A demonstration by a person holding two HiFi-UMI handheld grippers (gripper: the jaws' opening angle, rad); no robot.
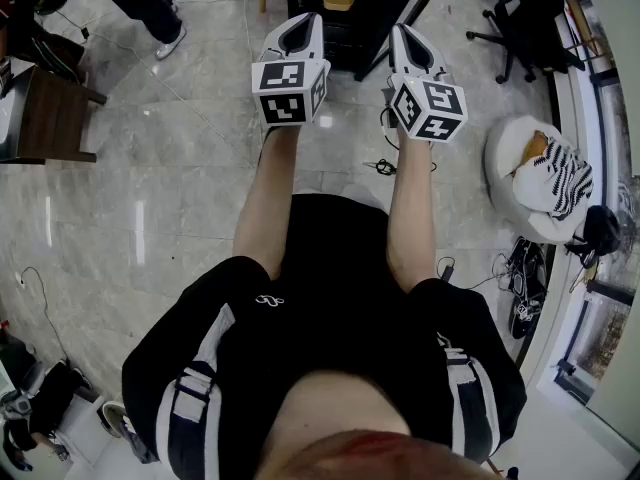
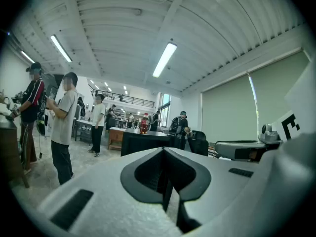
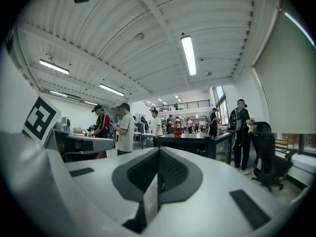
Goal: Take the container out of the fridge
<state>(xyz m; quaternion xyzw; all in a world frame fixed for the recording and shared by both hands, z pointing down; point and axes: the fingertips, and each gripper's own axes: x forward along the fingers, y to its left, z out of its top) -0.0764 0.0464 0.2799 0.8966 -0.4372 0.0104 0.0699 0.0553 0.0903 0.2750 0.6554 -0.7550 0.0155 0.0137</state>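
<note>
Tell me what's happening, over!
Left gripper shut, empty. Right gripper shut, empty. Container not in sight. Black cabinet ahead; loose cable on floor.

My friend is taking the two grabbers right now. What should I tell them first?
Left gripper: jaws together, holding nothing, raised in front of the chest.
Right gripper: the same, right beside it.
Things: a black cabinet with a red bottle on top stands ahead across the floor. I can't tell if it is the fridge, and no container shows.
Done: nothing yet.
Left: go to the fridge, open it, take the container out.
</note>
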